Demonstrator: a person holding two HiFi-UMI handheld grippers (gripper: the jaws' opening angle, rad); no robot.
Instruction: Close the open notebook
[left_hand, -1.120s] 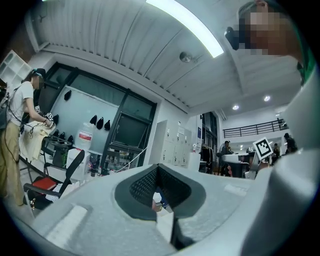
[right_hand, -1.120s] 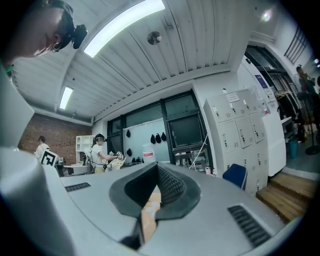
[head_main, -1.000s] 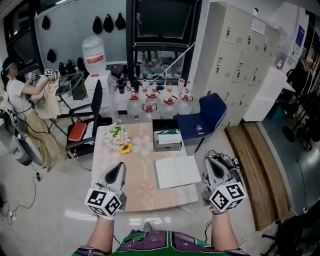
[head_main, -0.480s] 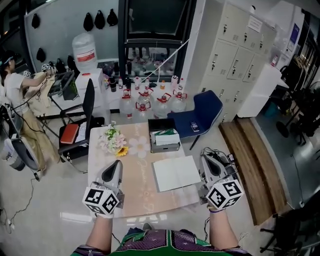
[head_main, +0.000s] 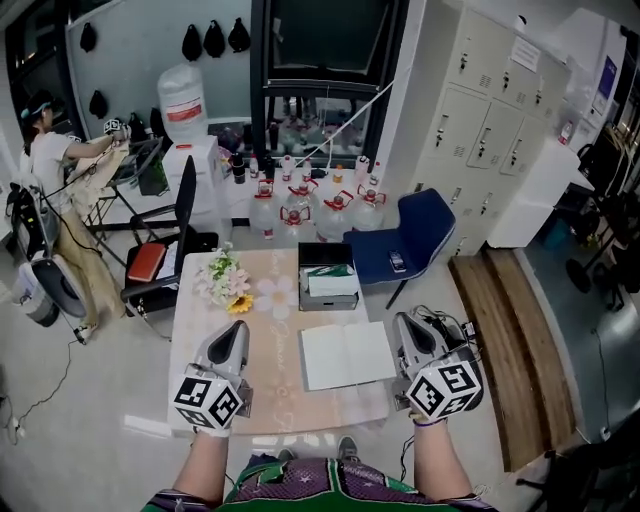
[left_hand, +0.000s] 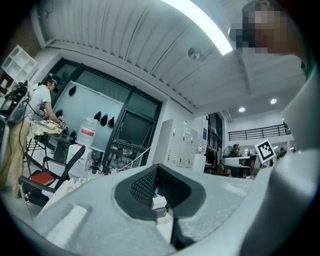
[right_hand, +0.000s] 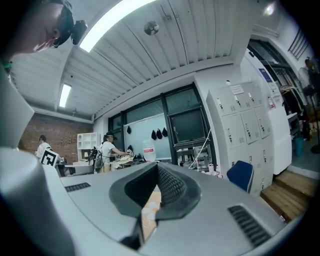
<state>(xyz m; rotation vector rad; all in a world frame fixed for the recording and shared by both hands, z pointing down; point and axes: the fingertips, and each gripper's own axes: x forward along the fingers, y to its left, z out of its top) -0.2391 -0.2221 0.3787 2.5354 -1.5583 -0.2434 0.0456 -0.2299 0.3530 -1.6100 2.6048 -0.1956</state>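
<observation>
An open notebook (head_main: 347, 355) with blank white pages lies flat on the pale patterned table (head_main: 270, 400), towards its near right. My left gripper (head_main: 238, 330) hovers over the table's near left, a short way left of the notebook. It is shut with nothing in it, as the left gripper view (left_hand: 157, 167) shows. My right gripper (head_main: 405, 322) hangs just off the notebook's right edge, beside the table's right side. It is also shut and empty in the right gripper view (right_hand: 158, 165). Both point level, away from me.
A black box (head_main: 328, 278) holding white and green items stands behind the notebook. A bunch of flowers (head_main: 226, 280) lies at the table's far left. A blue chair (head_main: 412, 232), a black chair (head_main: 172, 240), water bottles (head_main: 300, 210) and lockers (head_main: 480, 120) stand beyond. A person (head_main: 55, 165) works at the far left.
Both grippers have eased forward towards the table, and the right one now sits closer to the notebook's right edge. The jaws stay shut. The notebook has not moved.
</observation>
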